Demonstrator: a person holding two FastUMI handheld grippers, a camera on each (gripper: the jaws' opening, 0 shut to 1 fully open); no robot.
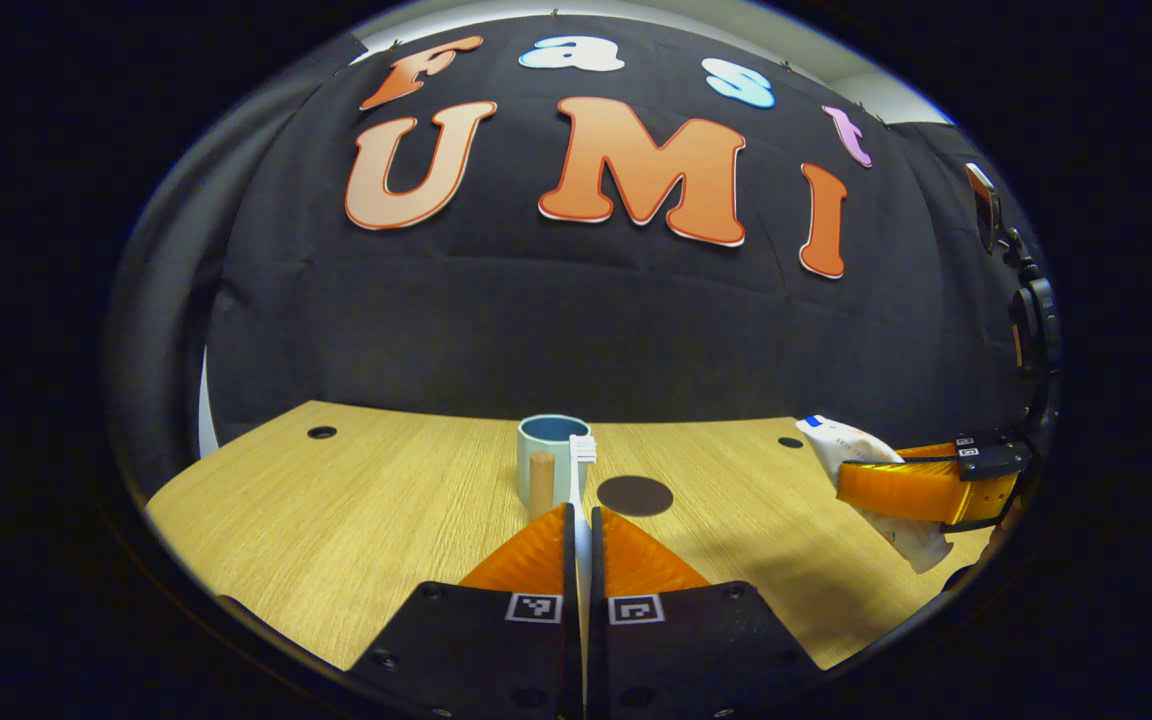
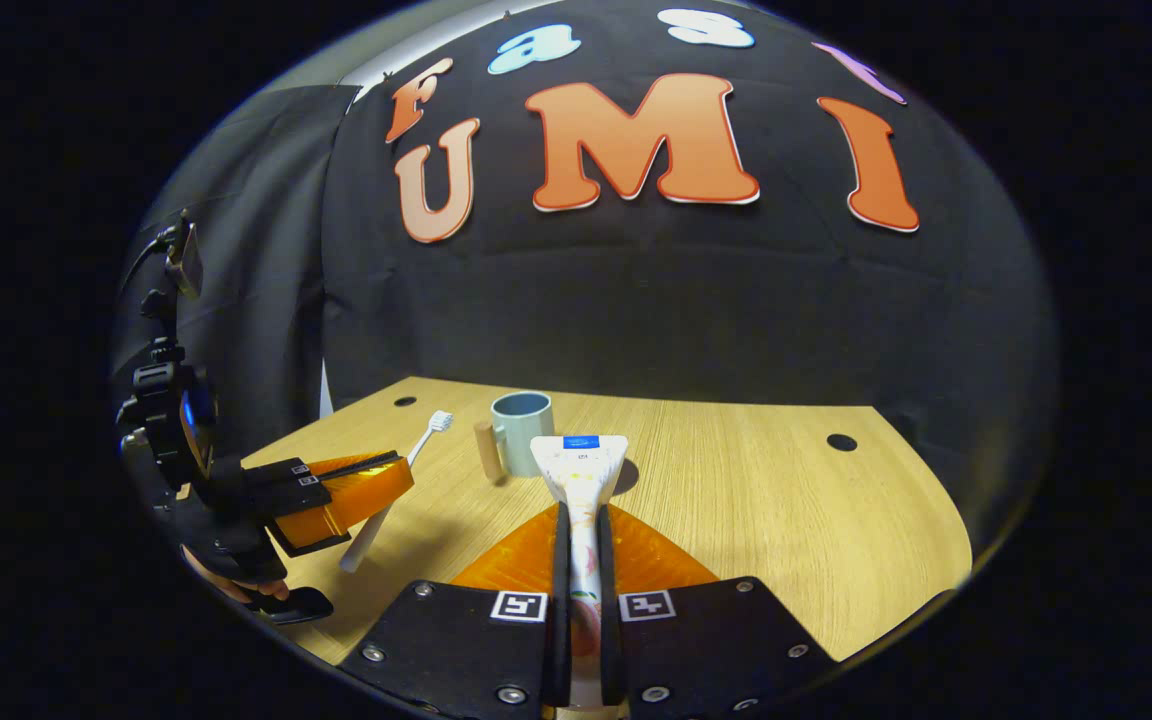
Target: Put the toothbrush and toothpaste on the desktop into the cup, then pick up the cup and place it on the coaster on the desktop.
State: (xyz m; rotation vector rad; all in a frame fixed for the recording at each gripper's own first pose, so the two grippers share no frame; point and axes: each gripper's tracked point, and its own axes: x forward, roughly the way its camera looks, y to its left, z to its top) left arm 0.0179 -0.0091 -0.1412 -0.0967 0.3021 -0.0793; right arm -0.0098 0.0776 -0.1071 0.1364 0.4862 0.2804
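Note:
A pale blue cup (image 1: pixel 548 452) with a wooden handle stands on the wooden desktop (image 1: pixel 356 510), and a dark round coaster (image 1: pixel 635 495) lies just right of it. My left gripper (image 1: pixel 582 520) is shut on a white toothbrush (image 1: pixel 582 462), held upright above the desk short of the cup. In the right gripper view my right gripper (image 2: pixel 582 520) is shut on a white toothpaste tube (image 2: pixel 581 465), its flat end pointing toward the cup (image 2: pixel 522 430). Each view also shows the other gripper: the right one (image 1: pixel 921 490) with the tube (image 1: pixel 851 445), the left one (image 2: pixel 351 490) with the toothbrush (image 2: pixel 416 450).
The desktop has small round cable holes (image 1: pixel 321 432) near its back corners and another (image 2: pixel 841 441) at the right. The black cloth wall rises directly behind the desk. The desk's front edge curves close below both grippers.

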